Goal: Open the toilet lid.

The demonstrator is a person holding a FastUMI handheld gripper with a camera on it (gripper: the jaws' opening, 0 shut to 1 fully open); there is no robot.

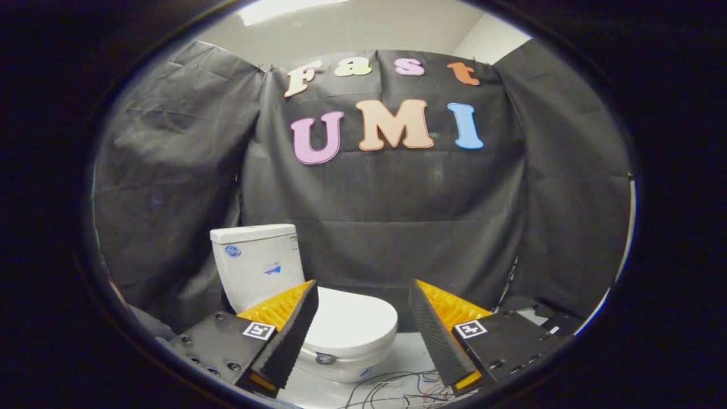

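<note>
A white toilet stands on the floor against the black cloth wall, its tank upright at the back. The lid lies flat and closed over the bowl. My gripper is open, held apart from the toilet and somewhat above it, with nothing between its fingers. The left finger overlaps the lid's left side in the view, and the lid's front shows in the gap between the fingers. The right finger sits to the right of the bowl.
Loose thin cables lie tangled on the pale floor in front of the toilet. Black cloth walls close in behind and on both sides. Dark equipment rests on the floor at the right, beyond the right finger.
</note>
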